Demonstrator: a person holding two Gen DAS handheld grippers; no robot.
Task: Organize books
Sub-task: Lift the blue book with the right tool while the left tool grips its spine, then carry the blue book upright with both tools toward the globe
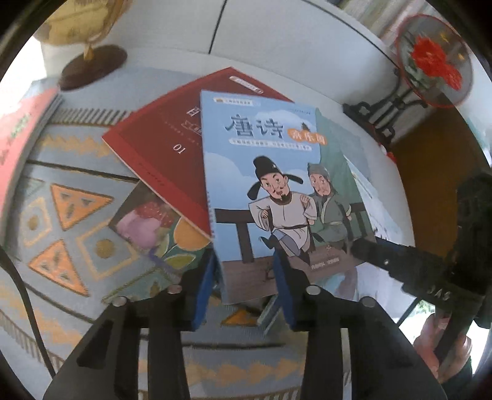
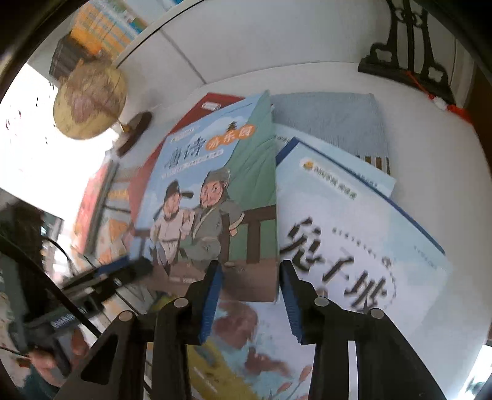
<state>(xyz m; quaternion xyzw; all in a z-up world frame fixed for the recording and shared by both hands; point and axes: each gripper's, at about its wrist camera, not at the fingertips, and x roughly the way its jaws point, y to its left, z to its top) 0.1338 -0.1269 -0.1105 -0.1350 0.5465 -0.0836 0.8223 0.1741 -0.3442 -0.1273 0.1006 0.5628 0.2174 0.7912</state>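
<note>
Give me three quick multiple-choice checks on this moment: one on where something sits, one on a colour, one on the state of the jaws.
1. Where does the globe stand relative to the blue Tang poetry book?
A. Far left, beyond the books
B. On top of it
C. Under the red book

2. What colour is the book marked 01, lying partly under the poetry book?
A. Green
B. Dark red
C. Yellow

3. How do the jaws of the left gripper stand?
A. Open around the book's near edge, not visibly clamping
B. Shut on the globe
C. Out of view

Answers:
1 A: its wooden base sits on the white surface at the far left.
2 B: its cover is dark red with white print.
3 A: the blue pads flank the book's lower left corner with a gap between them.
</note>
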